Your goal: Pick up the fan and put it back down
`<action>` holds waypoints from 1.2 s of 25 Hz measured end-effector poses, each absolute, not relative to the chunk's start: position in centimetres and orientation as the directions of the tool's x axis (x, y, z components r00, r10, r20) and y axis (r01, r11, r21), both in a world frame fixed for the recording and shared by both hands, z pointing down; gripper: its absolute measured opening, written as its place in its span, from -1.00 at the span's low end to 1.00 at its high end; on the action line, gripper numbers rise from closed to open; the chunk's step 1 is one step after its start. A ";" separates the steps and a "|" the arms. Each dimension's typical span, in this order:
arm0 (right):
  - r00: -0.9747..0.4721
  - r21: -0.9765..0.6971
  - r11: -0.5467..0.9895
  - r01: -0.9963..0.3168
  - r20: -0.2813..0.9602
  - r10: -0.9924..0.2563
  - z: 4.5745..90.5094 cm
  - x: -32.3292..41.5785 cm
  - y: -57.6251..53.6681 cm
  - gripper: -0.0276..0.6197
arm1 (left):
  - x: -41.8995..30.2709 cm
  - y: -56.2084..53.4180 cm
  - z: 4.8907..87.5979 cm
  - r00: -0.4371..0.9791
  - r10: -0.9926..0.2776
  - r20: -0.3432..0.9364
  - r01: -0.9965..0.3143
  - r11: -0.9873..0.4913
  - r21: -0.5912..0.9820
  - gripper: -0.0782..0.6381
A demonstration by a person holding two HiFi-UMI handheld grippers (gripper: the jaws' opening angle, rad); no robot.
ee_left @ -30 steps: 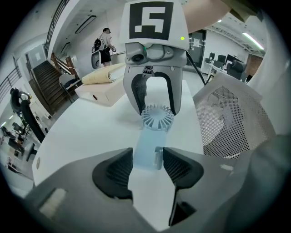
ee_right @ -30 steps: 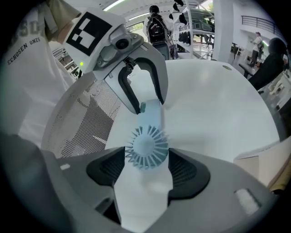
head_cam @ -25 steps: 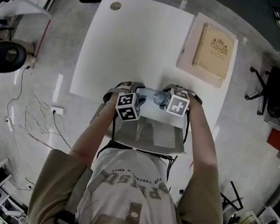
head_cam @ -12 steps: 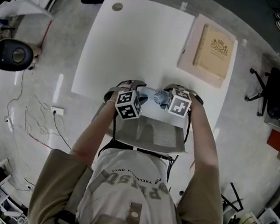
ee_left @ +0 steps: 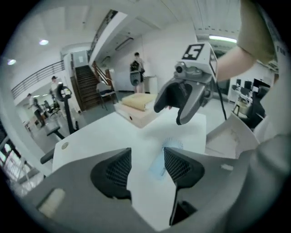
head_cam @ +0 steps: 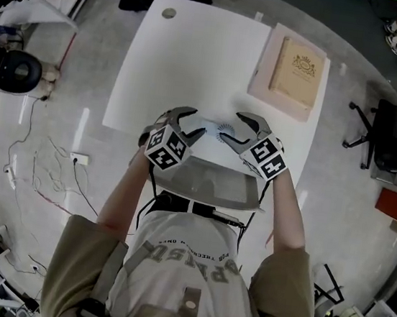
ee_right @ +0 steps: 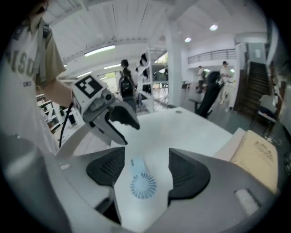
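Note:
A small light-blue handheld fan (head_cam: 218, 130) lies flat on the white table (head_cam: 190, 59) near its front edge. My left gripper (head_cam: 190, 125) hangs above it to the left, open, with nothing between its pads. Open and empty as well, my right gripper (head_cam: 240, 130) hovers on the other side. In the left gripper view the fan (ee_left: 167, 152) shows on the table beyond my left gripper (ee_left: 148, 166), with my right gripper (ee_left: 179, 102) behind it. In the right gripper view the fan (ee_right: 142, 183) lies below my right gripper (ee_right: 146, 168), and my left gripper (ee_right: 122, 119) is opposite.
A pink box (head_cam: 264, 76) with a tan book (head_cam: 298, 62) on it sits at the table's back right. A round cable hole (head_cam: 168, 13) is at the back left. A grey chair back (head_cam: 206, 184) stands between me and the table. Office chairs (head_cam: 386, 135) stand on the floor at the right.
Both grippers have risen off the table and tilted back, moving slightly apart. The fan stays lying on the table between them.

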State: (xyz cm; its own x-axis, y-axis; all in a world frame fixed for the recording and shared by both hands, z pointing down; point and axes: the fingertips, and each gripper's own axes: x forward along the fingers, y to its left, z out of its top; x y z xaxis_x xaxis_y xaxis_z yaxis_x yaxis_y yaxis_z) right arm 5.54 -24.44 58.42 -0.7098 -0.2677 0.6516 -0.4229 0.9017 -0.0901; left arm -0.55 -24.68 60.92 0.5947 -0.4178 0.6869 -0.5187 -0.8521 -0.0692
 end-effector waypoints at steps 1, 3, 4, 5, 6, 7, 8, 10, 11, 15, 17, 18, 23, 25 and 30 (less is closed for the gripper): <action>-0.717 -0.060 0.874 -0.482 0.600 -0.354 56.7 5.8 -24.9 0.00 | -0.8 -25.0 59.7 0.600 -0.472 0.646 -0.575 -0.816 -0.062 -0.13; -0.693 0.009 0.807 -0.591 0.505 -0.514 53.7 6.5 -25.3 0.00 | -1.6 -25.6 57.0 0.581 -0.594 0.557 -0.684 -0.727 -0.061 -0.13; -0.669 0.042 0.768 -0.639 0.463 -0.582 52.4 7.0 -25.3 0.00 | -2.1 -25.7 55.5 0.558 -0.655 0.510 -0.735 -0.675 -0.064 -0.13; -0.643 0.062 0.728 -0.683 0.421 -0.639 51.2 7.4 -25.1 0.00 | -2.6 -25.8 53.8 0.531 -0.711 0.462 -0.779 -0.624 -0.063 -0.13; -0.616 0.067 0.685 -0.726 0.380 -0.690 50.2 8.0 -24.9 0.00 | -3.0 -25.8 52.1 0.506 -0.757 0.413 -0.815 -0.576 -0.057 -0.13; -0.586 0.055 0.638 -0.768 0.339 -0.736 49.2 8.6 -24.7 0.00 | -3.4 -25.7 50.5 0.484 -0.795 0.366 -0.843 -0.535 -0.047 -0.13; -0.556 0.032 0.590 -0.807 0.299 -0.775 48.2 9.3 -24.5 0.00 | -3.6 -25.5 49.0 0.464 -0.825 0.323 -0.865 -0.501 -0.037 -0.13; -0.494 -0.019 0.504 -0.864 0.231 -0.838 46.5 10.4 -23.7 0.00 | -3.9 -24.8 46.6 0.428 -0.868 0.252 -0.895 -0.446 -0.020 -0.13; -0.467 -0.035 0.471 -0.882 0.204 -0.860 45.8 10.9 -23.3 0.00 | -4.0 -24.3 45.7 0.413 -0.883 0.223 -0.905 -0.426 -0.009 -0.13; -0.419 -0.031 0.419 -0.908 0.130 -0.899 43.5 11.5 -21.5 -0.03 | -3.4 -22.1 42.6 0.374 -0.918 0.133 -0.927 -0.373 0.035 -0.13; -0.411 -0.011 0.412 -0.911 0.099 -0.906 42.5 11.7 -20.6 -0.12 | -3.0 -21.1 41.5 0.355 -0.930 0.091 -0.935 -0.355 0.027 -0.13; -0.409 -0.002 0.411 -0.912 0.087 -0.908 42.0 11.7 -20.1 -0.13 | -2.9 -20.6 41.1 0.346 -0.935 0.072 -0.938 -0.345 0.022 -0.13; -0.424 0.045 0.427 -0.903 0.054 -0.904 40.4 11.5 -18.5 -0.26 | -2.4 -18.9 40.4 0.309 -0.950 0.042 -0.951 -0.309 -0.010 -0.16; -0.437 0.066 0.439 -0.896 0.040 -0.898 40.0 11.4 -18.3 -0.28 | -2.3 -18.8 40.1 0.295 -0.955 0.033 -0.955 -0.296 -0.021 -0.22; -0.436 0.158 0.434 -0.887 0.019 -0.900 39.3 11.8 -17.7 -0.42 | -1.8 -18.3 40.3 0.278 -0.960 0.036 -0.958 -0.280 -0.060 -0.32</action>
